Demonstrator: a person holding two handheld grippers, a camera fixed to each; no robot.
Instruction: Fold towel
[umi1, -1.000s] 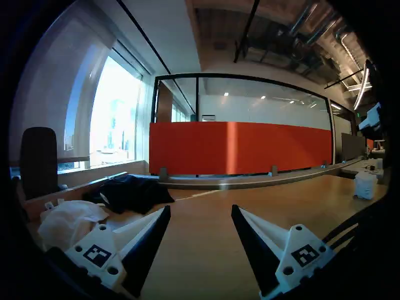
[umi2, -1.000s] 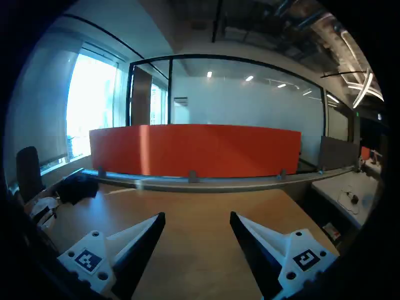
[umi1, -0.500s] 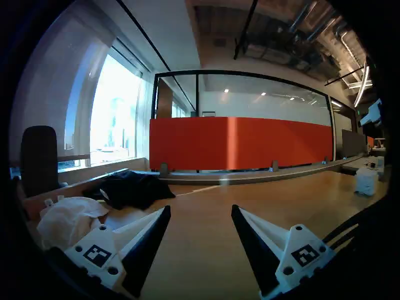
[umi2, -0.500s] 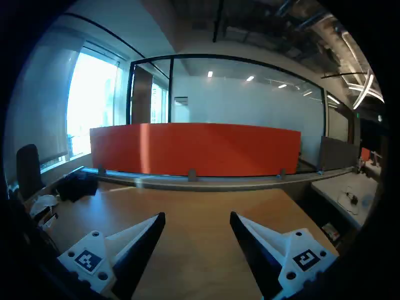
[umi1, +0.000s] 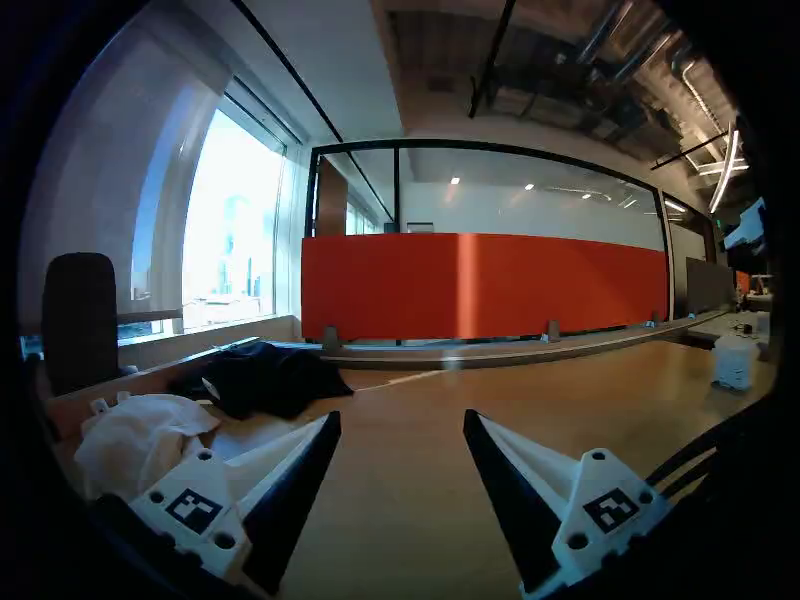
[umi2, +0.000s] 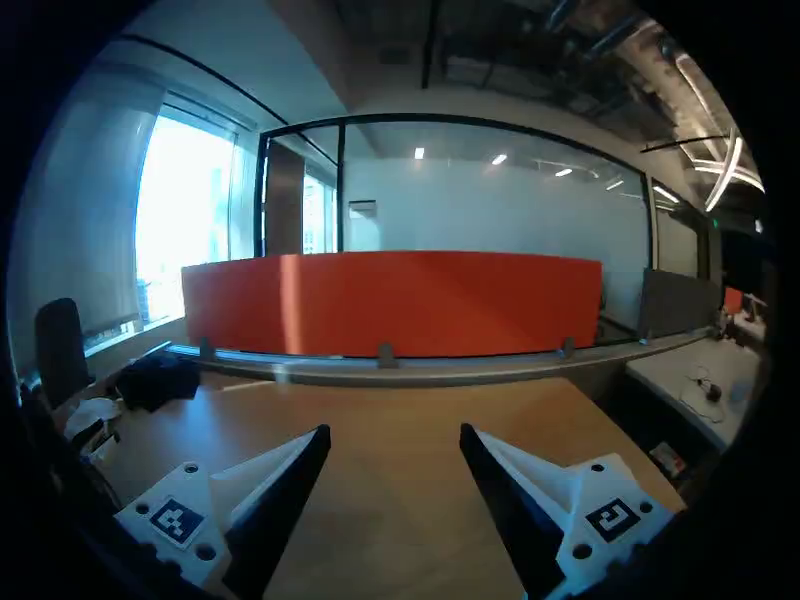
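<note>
A crumpled white towel lies on the wooden table at the near left in the left gripper view, just beyond the left finger. In the right gripper view the same white towel shows small at the far left. My left gripper hovers over the table, open, nothing between its fingers. My right gripper is likewise open and empty above bare wood.
A black garment is heaped behind the white towel, and shows as the black garment at the left. An orange divider bounds the table's far edge. A white object stands far right. A dark chair is left.
Both views have shifted only slightly; the grippers stay open and over the table, and the cloths have not moved.
</note>
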